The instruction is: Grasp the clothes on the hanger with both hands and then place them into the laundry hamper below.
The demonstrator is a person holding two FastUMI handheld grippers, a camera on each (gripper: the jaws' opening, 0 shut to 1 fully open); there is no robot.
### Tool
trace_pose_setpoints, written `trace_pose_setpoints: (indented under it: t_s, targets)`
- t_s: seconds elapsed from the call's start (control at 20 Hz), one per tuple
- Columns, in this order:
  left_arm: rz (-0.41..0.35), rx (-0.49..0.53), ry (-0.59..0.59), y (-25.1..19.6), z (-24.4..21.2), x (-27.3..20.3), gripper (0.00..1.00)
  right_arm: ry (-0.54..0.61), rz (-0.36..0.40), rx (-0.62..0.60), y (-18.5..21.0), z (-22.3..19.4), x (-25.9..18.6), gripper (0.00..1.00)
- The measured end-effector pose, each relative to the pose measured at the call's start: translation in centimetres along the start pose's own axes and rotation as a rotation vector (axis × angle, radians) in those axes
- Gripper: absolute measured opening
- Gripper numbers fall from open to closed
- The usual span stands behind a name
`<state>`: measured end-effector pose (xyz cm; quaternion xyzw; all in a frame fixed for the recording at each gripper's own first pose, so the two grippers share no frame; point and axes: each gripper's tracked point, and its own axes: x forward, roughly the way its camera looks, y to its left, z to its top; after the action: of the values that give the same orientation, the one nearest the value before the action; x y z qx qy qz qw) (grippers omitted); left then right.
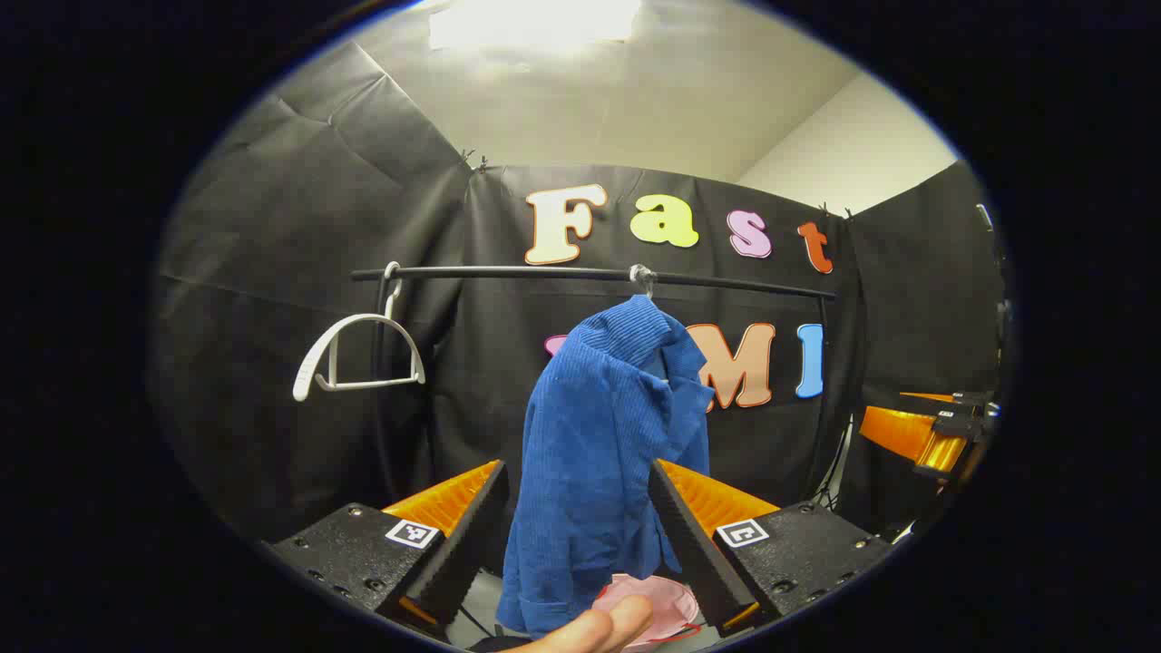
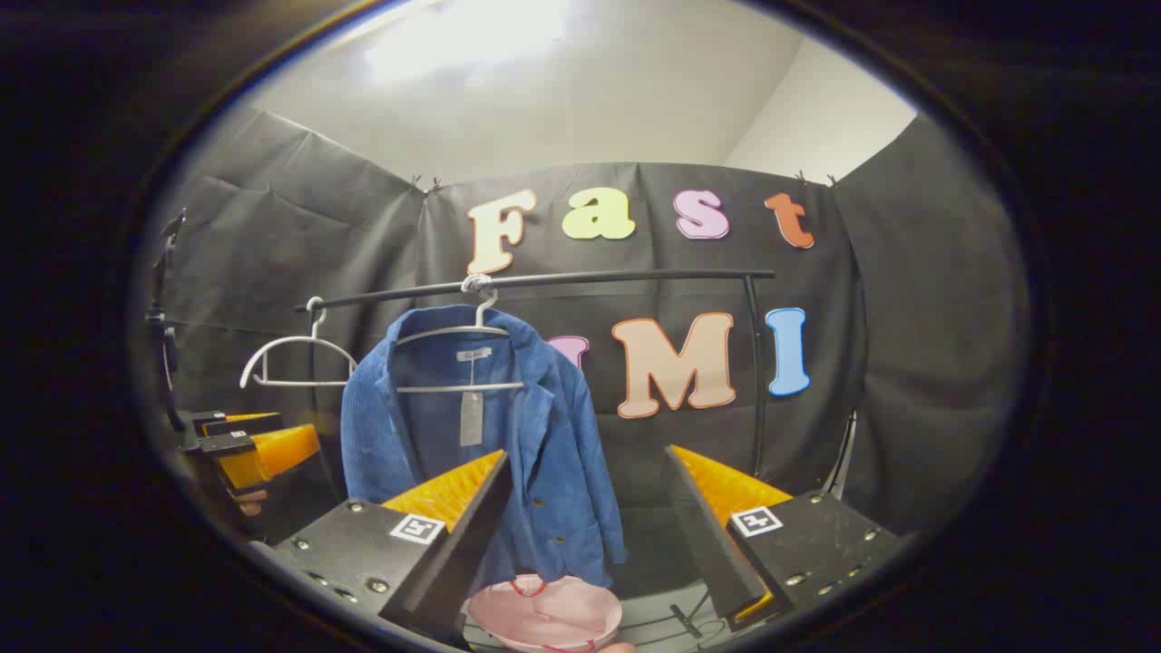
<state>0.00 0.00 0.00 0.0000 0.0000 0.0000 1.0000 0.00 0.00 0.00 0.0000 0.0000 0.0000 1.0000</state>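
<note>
Right gripper view faces the open front of a blue jacket point(image 2: 481, 435) on a white hanger point(image 2: 461, 337), its inner label showing, hung from a black rail point(image 2: 544, 281). Left gripper view sees the jacket point(image 1: 603, 462) side-on, bunched. Below it sits a pink laundry hamper point(image 2: 544, 612), contents impossible to tell. Left gripper point(image 1: 579, 508) and right gripper point(image 2: 590, 494) both have fingers spread apart, holding nothing. An empty white hanger point(image 1: 358, 354) hangs nearby.
</note>
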Motion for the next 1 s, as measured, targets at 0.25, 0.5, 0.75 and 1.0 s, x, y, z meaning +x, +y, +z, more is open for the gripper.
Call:
trace_pose_setpoints:
  t_s: [0.25,0.5,0.75,1.0]
  targets:
    - [0.014,-0.008,-0.021,-0.5,0.7,-0.7,0.95,0.009,0.037,0.031,1.0,0.2,-1.1,0.94]
    - [0.045,-0.015,-0.030,-0.8,1.1,-0.9,0.92,-0.018,0.038,0.033,0.9,0.5,-2.4,0.99]
    - [0.091,0.015,-0.063,-1.1,2.0,-0.2,0.92,-0.029,0.060,0.026,1.0,0.0,-1.7,0.99]
    - [0.086,0.015,-0.023,-3.4,1.4,2.1,0.92,0.006,0.090,0.042,1.2,-1.1,0.9,0.99]
